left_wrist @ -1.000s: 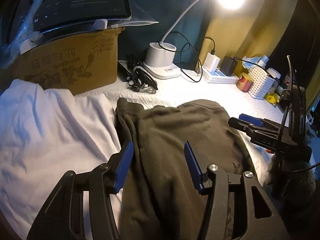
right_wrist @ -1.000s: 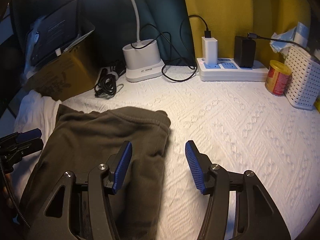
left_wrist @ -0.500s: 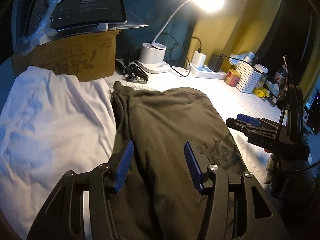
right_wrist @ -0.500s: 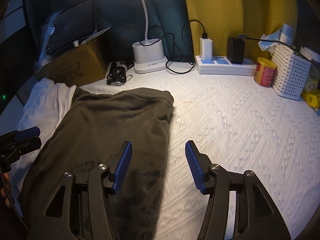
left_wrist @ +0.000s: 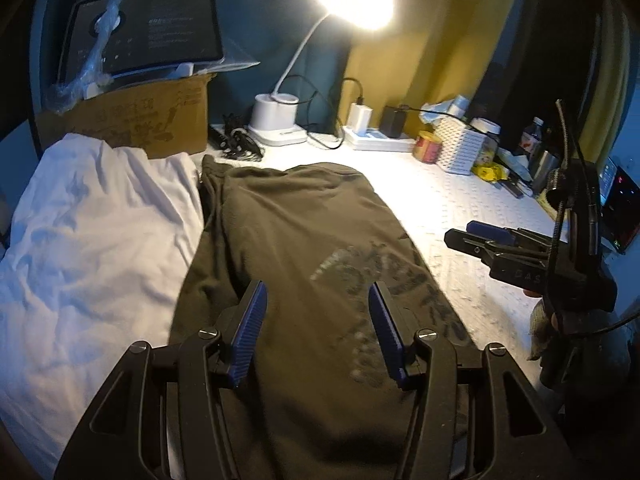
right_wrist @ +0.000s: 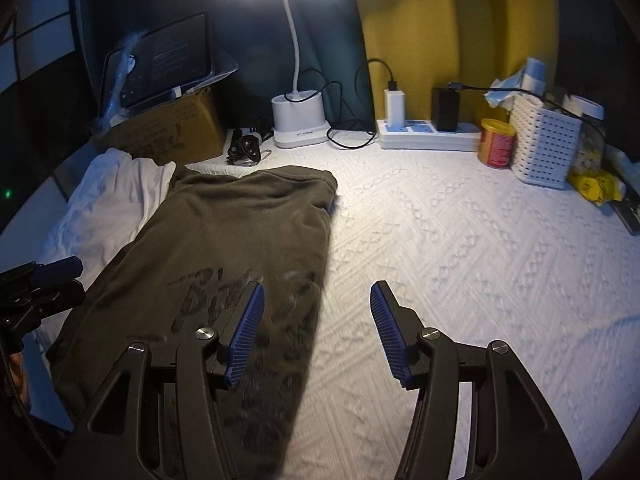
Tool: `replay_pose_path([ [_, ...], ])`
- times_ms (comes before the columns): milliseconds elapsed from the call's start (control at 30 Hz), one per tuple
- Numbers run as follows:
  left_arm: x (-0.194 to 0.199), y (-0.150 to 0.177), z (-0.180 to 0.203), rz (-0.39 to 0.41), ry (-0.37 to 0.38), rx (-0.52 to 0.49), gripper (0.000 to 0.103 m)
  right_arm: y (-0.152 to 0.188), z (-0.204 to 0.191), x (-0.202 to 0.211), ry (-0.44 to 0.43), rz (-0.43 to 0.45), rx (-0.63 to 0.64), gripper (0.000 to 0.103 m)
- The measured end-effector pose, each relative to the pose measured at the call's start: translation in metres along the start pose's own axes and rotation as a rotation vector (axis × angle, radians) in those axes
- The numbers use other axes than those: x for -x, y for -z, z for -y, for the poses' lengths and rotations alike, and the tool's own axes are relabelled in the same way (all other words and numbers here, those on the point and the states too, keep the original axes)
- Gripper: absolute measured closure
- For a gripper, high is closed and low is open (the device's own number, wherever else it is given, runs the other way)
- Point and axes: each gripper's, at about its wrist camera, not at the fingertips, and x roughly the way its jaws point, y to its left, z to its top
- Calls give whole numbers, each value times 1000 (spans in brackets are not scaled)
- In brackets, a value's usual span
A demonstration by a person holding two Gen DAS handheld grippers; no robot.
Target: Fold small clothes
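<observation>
Currently, the olive garment (left_wrist: 304,248) lies flat on the white textured bedcover (right_wrist: 460,240), its left edge beside a white cloth (left_wrist: 92,240). I hold my left gripper (left_wrist: 318,334) above its printed area, jaws spread and empty. My right gripper (right_wrist: 318,334) hangs over its right edge, likewise released.

The white cover (right_wrist: 460,248) to the right of the dark green shirt (right_wrist: 240,240) is bare, so a claw can pass there. At the back stand a cardboard box (right_wrist: 176,132), a lamp base (right_wrist: 298,120), a power strip (right_wrist: 428,138), a red can (right_wrist: 496,142) and a white basket (right_wrist: 544,144). White cloth (left_wrist: 100,232) lies bunched along the shirt's left side.
</observation>
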Motion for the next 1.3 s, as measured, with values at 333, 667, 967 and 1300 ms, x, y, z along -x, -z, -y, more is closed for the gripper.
replay_pose_path([
  [333,20,15,32,41,26,-12,50,24,16,41,37,29,-6,45],
  [667,32,13,73,79,83,-55,50,41,43,90,89,72,-26,45],
  [967,45,3,100,142,132,-70,18,46,60,138,133,136,-38,26],
  [1300,63,-15,128,215,126,-122,5,39,71,190,183,221,-50,26],
])
